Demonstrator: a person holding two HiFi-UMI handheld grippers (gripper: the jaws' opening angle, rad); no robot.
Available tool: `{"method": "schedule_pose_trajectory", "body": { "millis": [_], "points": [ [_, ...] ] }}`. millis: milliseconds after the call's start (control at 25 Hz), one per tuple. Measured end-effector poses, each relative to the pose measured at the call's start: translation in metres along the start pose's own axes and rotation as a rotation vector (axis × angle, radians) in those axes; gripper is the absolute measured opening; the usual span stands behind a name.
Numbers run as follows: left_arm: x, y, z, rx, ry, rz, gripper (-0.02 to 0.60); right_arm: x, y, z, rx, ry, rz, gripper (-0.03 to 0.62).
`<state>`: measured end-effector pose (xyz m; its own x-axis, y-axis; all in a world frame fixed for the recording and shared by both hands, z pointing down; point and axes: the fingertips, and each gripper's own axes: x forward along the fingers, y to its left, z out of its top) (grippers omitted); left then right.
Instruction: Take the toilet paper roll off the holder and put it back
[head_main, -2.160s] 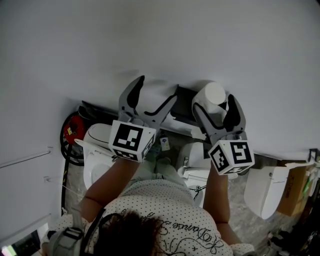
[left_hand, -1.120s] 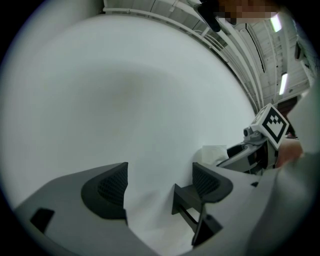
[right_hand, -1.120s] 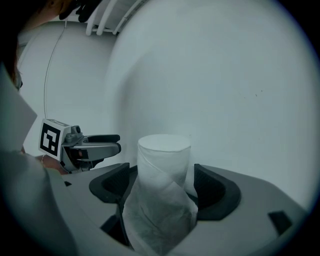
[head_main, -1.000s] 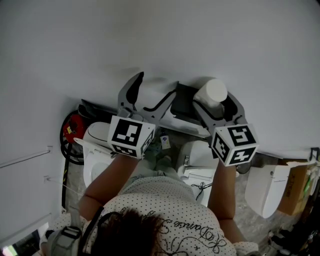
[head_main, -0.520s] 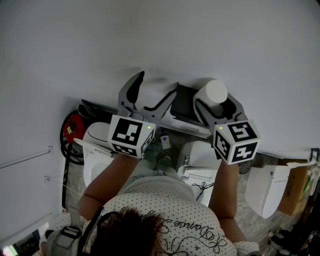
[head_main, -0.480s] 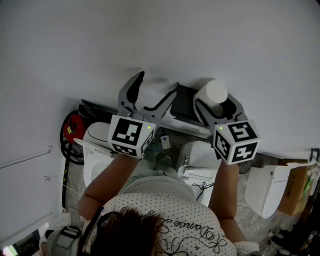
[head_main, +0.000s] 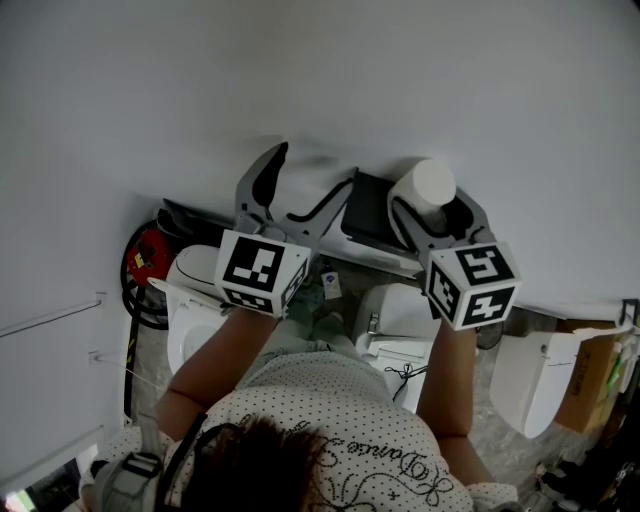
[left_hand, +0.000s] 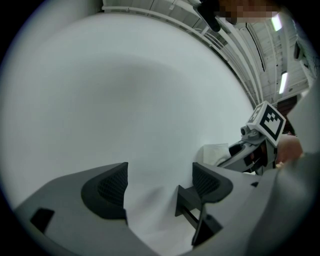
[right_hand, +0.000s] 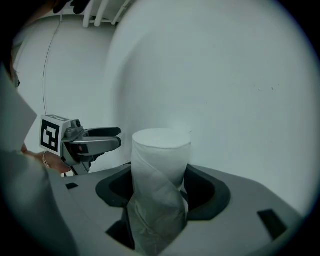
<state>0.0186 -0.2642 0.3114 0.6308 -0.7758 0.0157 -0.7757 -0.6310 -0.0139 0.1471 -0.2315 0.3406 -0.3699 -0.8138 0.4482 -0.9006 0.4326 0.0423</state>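
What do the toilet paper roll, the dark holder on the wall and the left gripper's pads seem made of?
Toilet paper roll: soft white tissue, matte; its loose outer wrap is creased. Holder: dark, smooth flat panel, likely plastic or coated metal; the look leaves it open. Left gripper pads: dark, matte, finely gridded face, probably rubber or printed plastic.

Soft paper roll (right_hand: 161, 165); matt (seemingly plastic) pads (right_hand: 206, 192)
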Motion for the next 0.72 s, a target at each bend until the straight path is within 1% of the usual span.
{"method": "schedule_pose_trajectory", "body": {
  "millis": [320,720],
  "points": [
    [0.000,-0.001,0.000,0.005,0.002,-0.003,0.387,-0.001,0.000,0.001,0.010,-0.006,0.011,0.293],
    [0.000,-0.002,0.005,0.016,-0.007,-0.004,0.387,-0.011,-0.001,0.014,0.015,-0.047,0.019,0.293]
  ]
}}
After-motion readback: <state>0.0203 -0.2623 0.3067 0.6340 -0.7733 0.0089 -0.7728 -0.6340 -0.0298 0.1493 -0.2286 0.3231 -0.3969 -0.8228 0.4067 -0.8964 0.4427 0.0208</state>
